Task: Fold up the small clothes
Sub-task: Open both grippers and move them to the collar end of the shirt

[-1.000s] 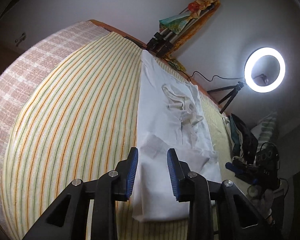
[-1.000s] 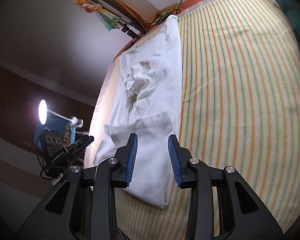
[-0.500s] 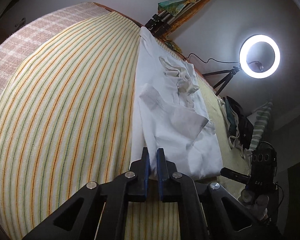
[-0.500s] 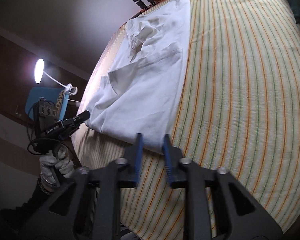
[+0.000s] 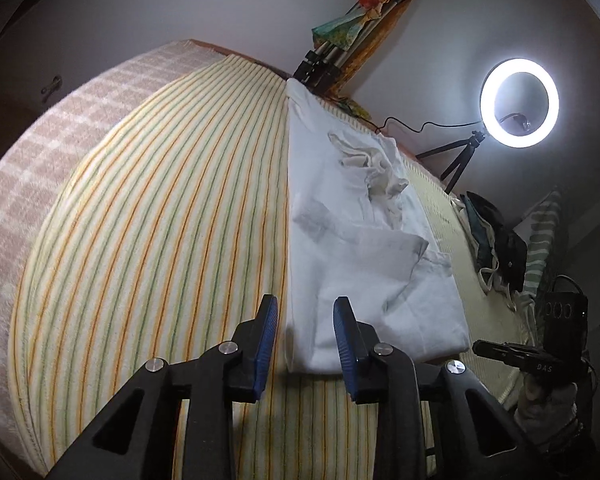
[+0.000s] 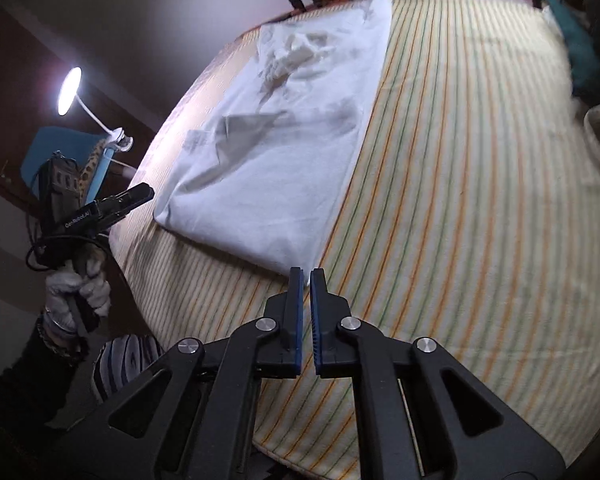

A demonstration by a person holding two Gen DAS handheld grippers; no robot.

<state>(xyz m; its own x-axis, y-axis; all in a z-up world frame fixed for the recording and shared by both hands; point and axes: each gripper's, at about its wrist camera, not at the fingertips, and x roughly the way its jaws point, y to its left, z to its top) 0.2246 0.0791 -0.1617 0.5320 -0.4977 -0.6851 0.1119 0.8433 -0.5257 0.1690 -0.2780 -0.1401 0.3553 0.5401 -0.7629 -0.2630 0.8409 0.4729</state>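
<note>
Left wrist view: the striped bedspread fills most of the frame, a checked blanket at its left edge. On it lies the white garment, folded into a long strip whose long axis runs from the near edge of the bed away toward the wall; its straight folded edge faces left, and a sleeve is turned in across the middle, with crumpled fabric at the collar end further up. A ring light on a tripod glows at right, near a dark heap of bags. The left gripper hovers level above the garment's near corner, jaws spread wide, holding nothing (the hem shows in the gap between the blue pads). The other tool juts in at lower right.

Right wrist view: the same bedspread and garment, the strip pointing up and right toward the wall, its near short end just ahead of the fingertips. The right gripper sits just off that near corner, jaws nearly pressed together with only a thin slit between the pads and no cloth in them. At left a gloved hand grips the left tool, held off the bed's side below a small lamp; that tool is tilted toward the garment.
</note>
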